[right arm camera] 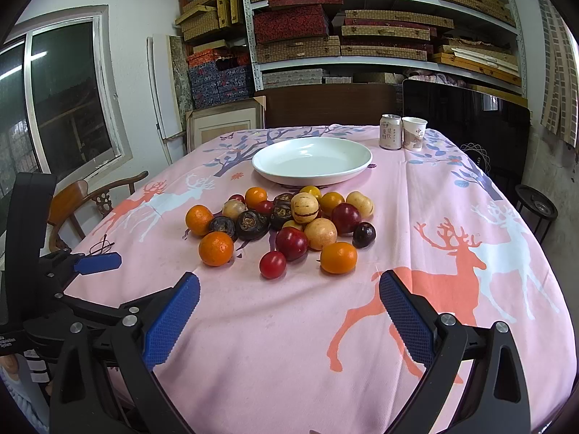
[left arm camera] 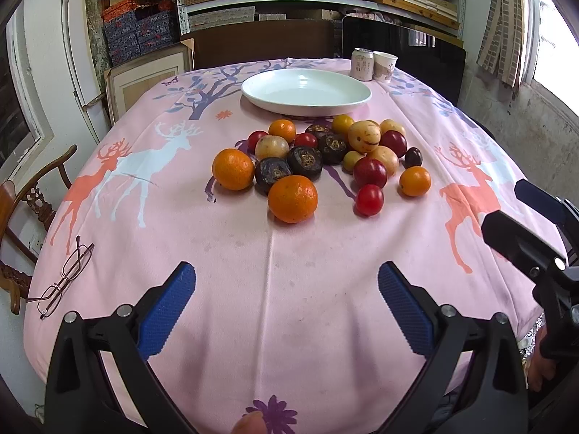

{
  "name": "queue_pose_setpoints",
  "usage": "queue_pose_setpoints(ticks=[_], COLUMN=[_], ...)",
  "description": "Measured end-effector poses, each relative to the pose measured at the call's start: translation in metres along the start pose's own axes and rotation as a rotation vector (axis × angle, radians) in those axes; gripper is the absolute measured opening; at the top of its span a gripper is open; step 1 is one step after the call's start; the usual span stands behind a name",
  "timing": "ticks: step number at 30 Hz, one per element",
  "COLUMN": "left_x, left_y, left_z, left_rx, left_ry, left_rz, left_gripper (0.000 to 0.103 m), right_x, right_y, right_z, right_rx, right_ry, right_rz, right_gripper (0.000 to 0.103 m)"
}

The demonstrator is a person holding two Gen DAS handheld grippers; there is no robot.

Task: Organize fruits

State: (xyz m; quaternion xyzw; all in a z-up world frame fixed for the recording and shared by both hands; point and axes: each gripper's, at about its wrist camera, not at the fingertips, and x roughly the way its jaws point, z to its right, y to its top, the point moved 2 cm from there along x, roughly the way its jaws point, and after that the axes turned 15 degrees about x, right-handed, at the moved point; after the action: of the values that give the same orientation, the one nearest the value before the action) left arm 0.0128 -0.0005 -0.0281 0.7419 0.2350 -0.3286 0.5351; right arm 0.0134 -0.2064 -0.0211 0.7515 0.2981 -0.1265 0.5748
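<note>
A pile of fruit (left arm camera: 318,159) (right arm camera: 282,226) lies mid-table on the pink deer-print cloth: oranges, red plums, dark purple fruits and pale yellow ones. Nearest to me are an orange (left arm camera: 292,199) (right arm camera: 216,248) and a small red plum (left arm camera: 369,199) (right arm camera: 272,264). Behind the pile stands an empty white plate (left arm camera: 306,91) (right arm camera: 312,160). My left gripper (left arm camera: 286,275) hovers open over bare cloth, short of the fruit. The right gripper (right arm camera: 289,285) is open too, nothing between its blue pads, just in front of the pile.
A drink can (left arm camera: 362,64) (right arm camera: 390,132) and a paper cup (left arm camera: 384,66) (right arm camera: 413,133) stand at the far right of the plate. Eyeglasses (left arm camera: 63,278) lie near the left table edge. A wooden chair (right arm camera: 90,202) is at the left; shelves of boxes fill the back.
</note>
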Motion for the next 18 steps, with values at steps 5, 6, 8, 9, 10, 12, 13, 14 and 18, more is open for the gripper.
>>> queue_pose_setpoints(ticks=[5,6,8,9,10,12,13,14,18], left_x=[0.0010,0.0012,0.0016,0.0018,0.0020,0.0028,0.0027,0.0028,0.0028], left_y=[-0.0017,-0.0017,-0.0022,-0.0029,-0.0035,-0.0042,-0.0035,-0.0037,-0.0040], left_z=[0.0014,0.0011,0.0015,0.0021,0.0027,0.0019,0.0014,0.0016,0.0010], left_rx=[-0.001,-0.001,-0.001,-0.002,-0.002,-0.002,-0.002,-0.002,-0.002], left_ry=[-0.001,-0.002,-0.002,-0.003,-0.003,-0.005,-0.005,-0.005,-0.008], left_rz=[-0.002,-0.002,-0.004,-0.005,-0.006,-0.009,-0.008,-0.008,-0.012], left_gripper=[0.099,0.099,0.099,0.099,0.099,0.099,0.099,0.099,0.099], right_x=[-0.0017,-0.0006,-0.0015,-0.0008,-0.0003,-0.0008,-0.0012,-0.0016,-0.0014], right_y=[0.0029,0.0014,0.0027,0.0016,0.0004,0.0017,0.0024,0.0029,0.0023], right_z=[0.0039,0.0020,0.0039,0.0026,0.0012,0.0027,0.0035,0.0040,0.0031], right_rx=[0.001,0.001,0.001,0.002,0.003,0.001,0.002,0.002,0.003], right_ry=[0.002,0.001,0.001,0.001,0.001,0.002,0.002,0.002,0.003], right_rz=[-0.001,-0.002,-0.002,-0.003,-0.003,-0.002,-0.002,-0.002,-0.004], right_gripper=[0.100,0.100,0.100,0.100,0.100,0.100,0.100,0.100,0.100])
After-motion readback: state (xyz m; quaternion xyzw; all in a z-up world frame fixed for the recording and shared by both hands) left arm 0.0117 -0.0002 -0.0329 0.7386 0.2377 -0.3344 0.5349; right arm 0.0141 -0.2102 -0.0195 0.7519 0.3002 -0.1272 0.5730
